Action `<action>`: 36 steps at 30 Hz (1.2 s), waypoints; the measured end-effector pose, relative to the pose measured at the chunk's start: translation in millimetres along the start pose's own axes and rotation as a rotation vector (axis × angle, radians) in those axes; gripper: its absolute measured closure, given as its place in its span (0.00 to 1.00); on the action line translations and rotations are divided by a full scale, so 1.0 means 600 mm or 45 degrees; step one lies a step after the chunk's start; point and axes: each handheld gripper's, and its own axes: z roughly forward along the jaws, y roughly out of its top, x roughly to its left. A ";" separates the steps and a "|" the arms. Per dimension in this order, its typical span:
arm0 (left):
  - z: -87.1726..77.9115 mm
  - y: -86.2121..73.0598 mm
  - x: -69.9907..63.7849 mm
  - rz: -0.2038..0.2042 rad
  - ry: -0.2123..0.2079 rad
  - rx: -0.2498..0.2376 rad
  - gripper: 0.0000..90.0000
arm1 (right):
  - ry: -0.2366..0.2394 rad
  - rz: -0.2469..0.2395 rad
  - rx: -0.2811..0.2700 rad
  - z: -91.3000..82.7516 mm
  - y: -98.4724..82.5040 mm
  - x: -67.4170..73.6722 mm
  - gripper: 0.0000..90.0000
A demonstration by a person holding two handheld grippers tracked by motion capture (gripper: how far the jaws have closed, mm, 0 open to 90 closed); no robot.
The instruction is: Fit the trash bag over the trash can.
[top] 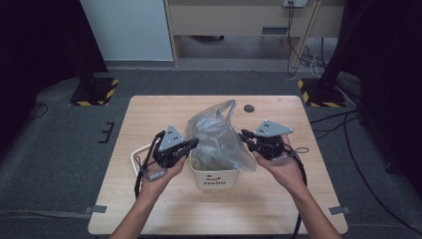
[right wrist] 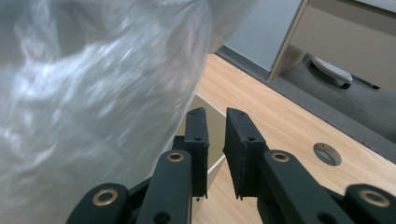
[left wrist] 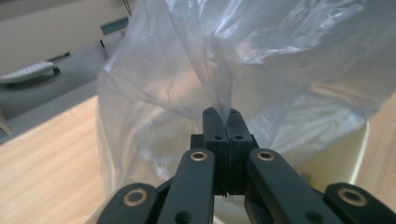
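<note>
A clear plastic bag (top: 216, 134) stands bunched up in a cream bin (top: 215, 178) marked "Hello" at the middle of the wooden table (top: 149, 114). My left gripper (top: 195, 143) reaches in from the bin's left. In the left gripper view my left gripper (left wrist: 222, 116) is shut on a fold of the bag (left wrist: 280, 70), with the bin wall (left wrist: 345, 154) behind. My right gripper (top: 244, 135) sits at the bag's right side. In the right gripper view my right gripper (right wrist: 215, 119) stands slightly open with nothing between its jaws. The bag (right wrist: 93, 93) lies just left of them, over the bin rim (right wrist: 209, 103).
A round hole (top: 249, 108) sits in the table top behind the bag. A cream loop-shaped rim (top: 137, 154) lies left of the bin under my left hand. Two black stands on striped bases (top: 94, 92) (top: 318, 92) flank the table's far corners.
</note>
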 end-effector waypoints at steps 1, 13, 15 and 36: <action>0.002 -0.007 -0.002 -0.003 -0.003 0.009 1.00 | 0.001 0.003 -0.005 -0.002 0.002 0.001 0.87; 0.011 -0.043 -0.003 -0.037 0.004 0.035 1.00 | 0.046 0.001 0.003 -0.004 0.007 0.008 0.79; 0.010 -0.043 -0.003 -0.039 0.005 0.034 1.00 | 0.062 0.009 0.014 -0.001 0.002 0.006 0.77; 0.007 -0.035 0.001 -0.033 0.024 0.026 1.00 | 0.168 0.018 -0.069 -0.030 -0.019 0.014 0.70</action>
